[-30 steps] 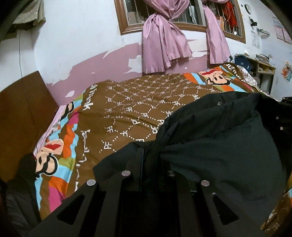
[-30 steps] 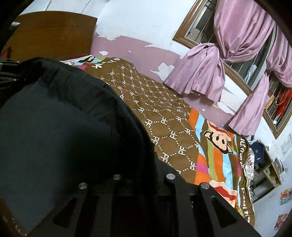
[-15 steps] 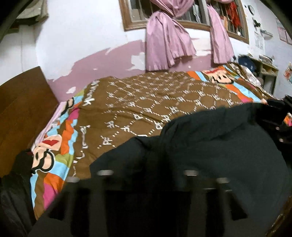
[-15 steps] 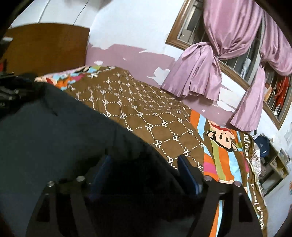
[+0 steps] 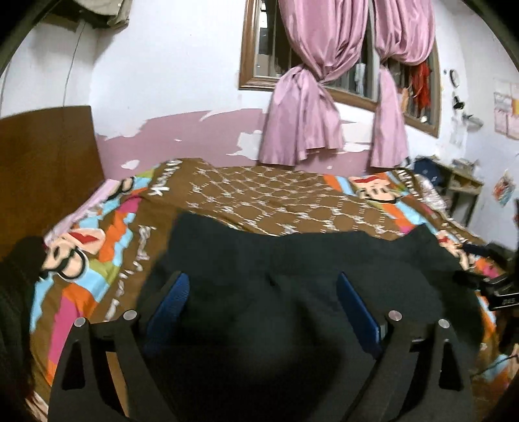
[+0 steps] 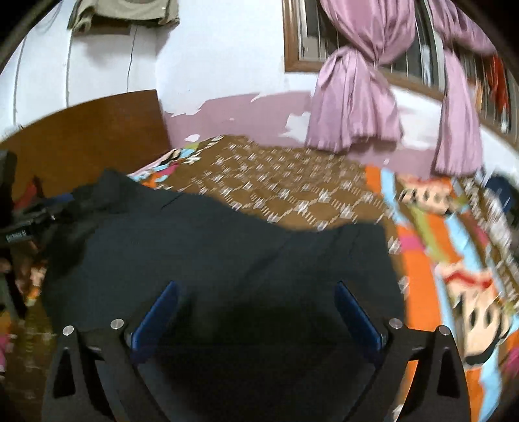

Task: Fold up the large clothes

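Left wrist view: the left gripper [image 5: 261, 292] stands with its two blue-padded fingers [image 5: 168, 300] spread wide; its jaws have just been opening, and the pads press on nothing. Between and below them lies the large black fabric garment [image 5: 308, 269], spread flat on the near part of the bed, its far edge running across the brown patterned blanket with striped cartoon borders [image 5: 269, 198]. Far behind, pink knotted curtains [image 5: 305, 123] hang at a wood-framed barred window [image 5: 256, 48] in a white and pink wall with peeling paint. A dark wooden headboard [image 5: 42, 162] stands at the left. At the right edge, part of the other black gripper [image 5: 493, 285] shows just beside the garment's right end, and a small wooden shelf table [image 5: 460, 188] stands far right.

Right wrist view: the right gripper [image 6: 256, 308] is likewise wide apart, its jaws having just been opening, with the blue pads [image 6: 356, 311] clear of the cloth. The black garment [image 6: 211, 246] lies flat beneath and between them, reaching left to where the other gripper's black body [image 6: 22, 227] shows at the edge. The blanket [image 6: 292, 185] extends far and right, blurred. The headboard [image 6: 97, 136] stands at far left, the curtains [image 6: 353, 97] at far right, and a drab cloth [image 6: 123, 13] hangs high on the wall
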The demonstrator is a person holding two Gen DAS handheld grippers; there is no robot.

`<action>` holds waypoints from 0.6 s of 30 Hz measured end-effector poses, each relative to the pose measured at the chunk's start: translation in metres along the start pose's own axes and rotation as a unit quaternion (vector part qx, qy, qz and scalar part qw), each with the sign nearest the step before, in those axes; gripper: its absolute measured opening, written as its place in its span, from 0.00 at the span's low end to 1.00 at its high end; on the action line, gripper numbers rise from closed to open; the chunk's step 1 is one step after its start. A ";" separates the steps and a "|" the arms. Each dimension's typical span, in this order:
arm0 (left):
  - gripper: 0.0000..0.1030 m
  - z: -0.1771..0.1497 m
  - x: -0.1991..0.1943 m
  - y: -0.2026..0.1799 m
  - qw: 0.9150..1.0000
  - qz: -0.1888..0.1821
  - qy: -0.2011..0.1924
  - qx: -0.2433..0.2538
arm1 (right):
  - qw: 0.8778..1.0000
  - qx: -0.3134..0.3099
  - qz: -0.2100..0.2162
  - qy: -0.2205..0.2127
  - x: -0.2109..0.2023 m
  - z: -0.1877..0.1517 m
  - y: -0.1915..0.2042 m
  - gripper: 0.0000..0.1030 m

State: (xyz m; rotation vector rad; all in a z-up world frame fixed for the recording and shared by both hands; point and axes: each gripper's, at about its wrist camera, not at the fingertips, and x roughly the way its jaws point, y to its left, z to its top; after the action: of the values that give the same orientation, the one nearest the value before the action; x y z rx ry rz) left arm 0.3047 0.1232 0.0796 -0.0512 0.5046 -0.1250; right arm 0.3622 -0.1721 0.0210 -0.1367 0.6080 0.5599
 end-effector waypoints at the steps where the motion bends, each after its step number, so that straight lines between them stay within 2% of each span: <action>1: 0.87 -0.003 -0.002 -0.003 1.000 -0.011 0.004 -0.002 | 1.000 0.003 0.012 0.007 -0.001 -0.004 0.002 0.94; 4: 0.87 -0.018 -0.006 -0.017 0.998 -0.052 0.028 0.008 | 0.999 -0.018 0.029 0.028 0.000 -0.020 0.015 0.94; 7: 0.87 -0.033 -0.004 -0.037 0.995 -0.070 0.051 0.047 | 0.997 -0.044 0.025 0.052 0.012 -0.037 0.026 0.94; 11: 0.87 -0.041 0.012 -0.052 0.993 -0.045 0.066 0.090 | 0.997 -0.034 0.022 0.058 0.025 -0.040 0.023 0.98; 14: 0.90 -0.043 0.036 -0.053 0.990 -0.007 0.089 0.111 | 0.998 -0.032 0.007 0.060 0.035 -0.033 0.018 0.99; 15: 0.94 -0.042 0.041 -0.053 0.990 -0.002 0.093 0.109 | 0.998 -0.027 0.005 0.064 0.041 -0.029 0.015 0.99; 18: 0.96 -0.036 0.059 -0.045 0.990 0.011 0.105 0.094 | 0.997 -0.015 0.004 0.070 0.059 -0.014 0.004 0.99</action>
State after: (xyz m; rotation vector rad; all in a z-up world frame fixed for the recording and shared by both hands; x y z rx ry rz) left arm 0.3342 0.0698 0.0236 0.1528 0.7023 -0.1567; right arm 0.3926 -0.1459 -0.0244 -0.2031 0.7361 0.5702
